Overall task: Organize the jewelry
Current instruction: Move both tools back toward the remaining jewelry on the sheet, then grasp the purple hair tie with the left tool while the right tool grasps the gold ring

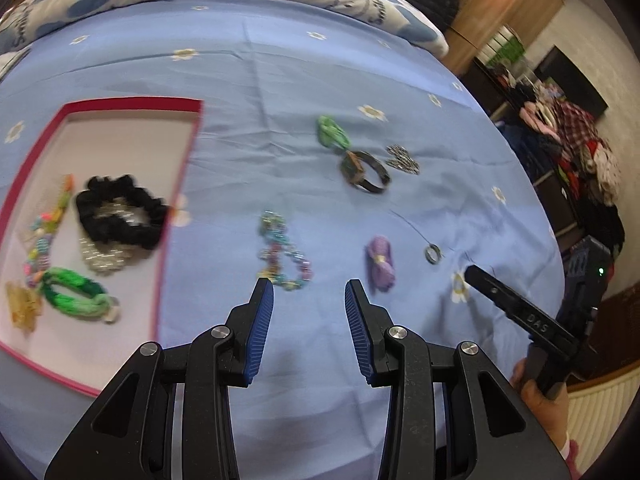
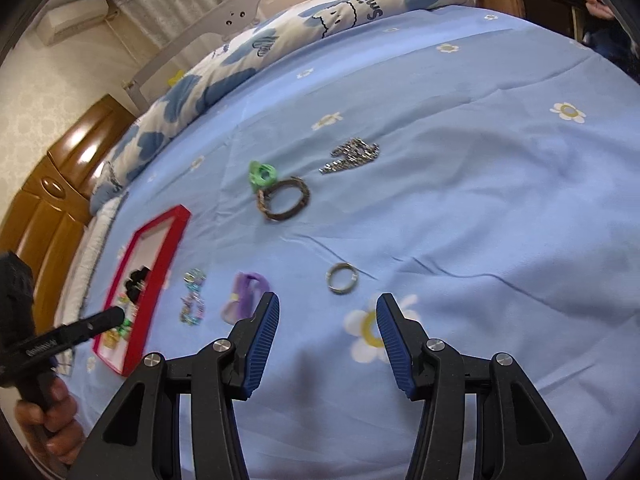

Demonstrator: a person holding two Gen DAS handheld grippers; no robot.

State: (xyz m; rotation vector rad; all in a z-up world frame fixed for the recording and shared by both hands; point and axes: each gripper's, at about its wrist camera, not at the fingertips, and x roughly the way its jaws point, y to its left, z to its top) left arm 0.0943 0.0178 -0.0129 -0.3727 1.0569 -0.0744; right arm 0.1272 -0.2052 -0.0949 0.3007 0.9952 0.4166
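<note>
Both of your grippers hang over the blue bedsheet [image 2: 480,184] with nothing held: the left gripper [image 1: 309,292] has its jaws apart by a modest gap, the right gripper [image 2: 327,308] stands wider, bare sheet between the pads in each case. The red-rimmed tray [image 1: 176,208] sits off to the left and already carries a black scrunchie [image 1: 120,216], a green woven band [image 1: 72,292] and a beaded strand [image 1: 48,232]. Loose pieces on the sheet: a pastel beaded bracelet [image 1: 282,252], a purple hair tie [image 1: 381,262], a small metal ring [image 2: 341,278], a dark bangle [image 2: 285,199] touching a green tie [image 2: 261,173], and a silver chain heap [image 2: 352,154] farthest off. The relation that matters, as I judge it: the beaded bracelet lies just ahead of your left fingertips, slightly left of the gap's centre, its long axis running away from you, roughly in line with the fingers (so the jaws would close across its narrow width). The small ring lies just ahead of the right gripper, nearly centred. The left hand is nearer the tray, so the bracelet looks the natural next pick.
</note>
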